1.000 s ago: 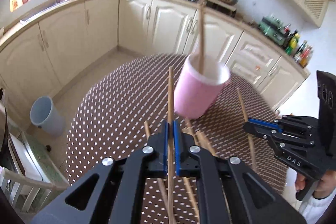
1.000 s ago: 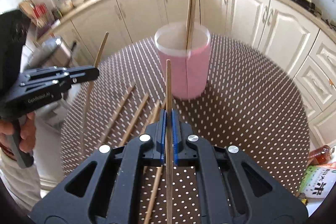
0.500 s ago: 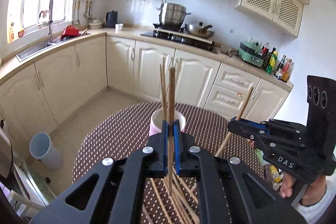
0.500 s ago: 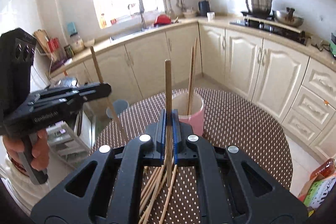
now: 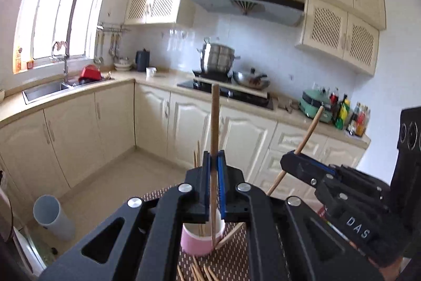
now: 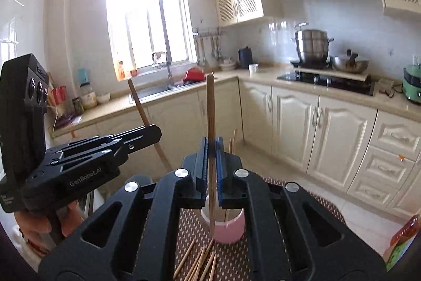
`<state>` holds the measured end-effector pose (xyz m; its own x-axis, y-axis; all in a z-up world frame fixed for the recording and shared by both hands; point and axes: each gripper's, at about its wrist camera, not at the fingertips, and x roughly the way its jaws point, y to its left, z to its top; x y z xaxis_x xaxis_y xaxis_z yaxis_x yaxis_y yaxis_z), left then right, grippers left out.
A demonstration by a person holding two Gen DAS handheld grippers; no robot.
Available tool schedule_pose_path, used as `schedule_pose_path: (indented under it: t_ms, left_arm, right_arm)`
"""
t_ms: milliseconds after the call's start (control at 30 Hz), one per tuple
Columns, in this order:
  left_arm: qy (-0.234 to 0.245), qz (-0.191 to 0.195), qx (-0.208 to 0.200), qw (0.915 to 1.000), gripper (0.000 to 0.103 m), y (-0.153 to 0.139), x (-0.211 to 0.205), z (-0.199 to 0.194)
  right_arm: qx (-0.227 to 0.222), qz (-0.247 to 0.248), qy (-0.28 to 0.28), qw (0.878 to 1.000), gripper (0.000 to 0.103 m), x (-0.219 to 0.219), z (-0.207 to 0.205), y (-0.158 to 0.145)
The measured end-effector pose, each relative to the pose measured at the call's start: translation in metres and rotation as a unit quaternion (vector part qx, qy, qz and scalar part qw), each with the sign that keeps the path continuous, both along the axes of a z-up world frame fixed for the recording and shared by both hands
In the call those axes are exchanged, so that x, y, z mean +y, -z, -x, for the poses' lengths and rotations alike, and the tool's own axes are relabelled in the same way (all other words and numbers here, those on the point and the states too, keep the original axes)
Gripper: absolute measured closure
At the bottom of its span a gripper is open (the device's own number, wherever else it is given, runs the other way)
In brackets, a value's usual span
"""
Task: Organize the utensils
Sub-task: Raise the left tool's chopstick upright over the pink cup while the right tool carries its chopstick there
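Note:
My left gripper is shut on a wooden chopstick held upright; its lower tip hangs over the pink cup. My right gripper is shut on another chopstick, also upright, its lower end over the same pink cup. Each gripper shows in the other's view, the right one to the right and the left one to the left, each with its chopstick slanted. The cup holds a few chopsticks. Several loose chopsticks lie on the dotted brown table in front of the cup.
The round table with its brown dotted cover lies under both grippers. Cream kitchen cabinets, a stove with pots and a sink stand behind. A grey bin stands on the floor at left. A packet lies at the table's right edge.
Both grippers have tilted up and risen with their chopsticks, from looking down at the table to looking level at the kitchen. The cup now sits low, under the jaws.

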<state>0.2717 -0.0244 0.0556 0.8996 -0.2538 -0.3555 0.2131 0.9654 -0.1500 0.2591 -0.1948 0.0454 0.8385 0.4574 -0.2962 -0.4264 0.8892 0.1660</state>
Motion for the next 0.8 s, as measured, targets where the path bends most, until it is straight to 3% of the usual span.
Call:
schedule_pose_path:
  t_ms: [200, 800]
  left_arm:
    - [-0.019, -0.002, -0.022, 0.9996, 0.097, 0.001, -0.005, -0.016]
    - [0.001, -0.028, 0.060, 0.9978, 0.097, 0.081, -0.004, -0.051]
  right_arm:
    - [-0.013, -0.012, 0.017, 1.000, 0.097, -0.001, -0.017, 0.003]
    - [0.060, 0.009, 0.017, 0.998, 0.097, -0.001, -0.046, 0.071]
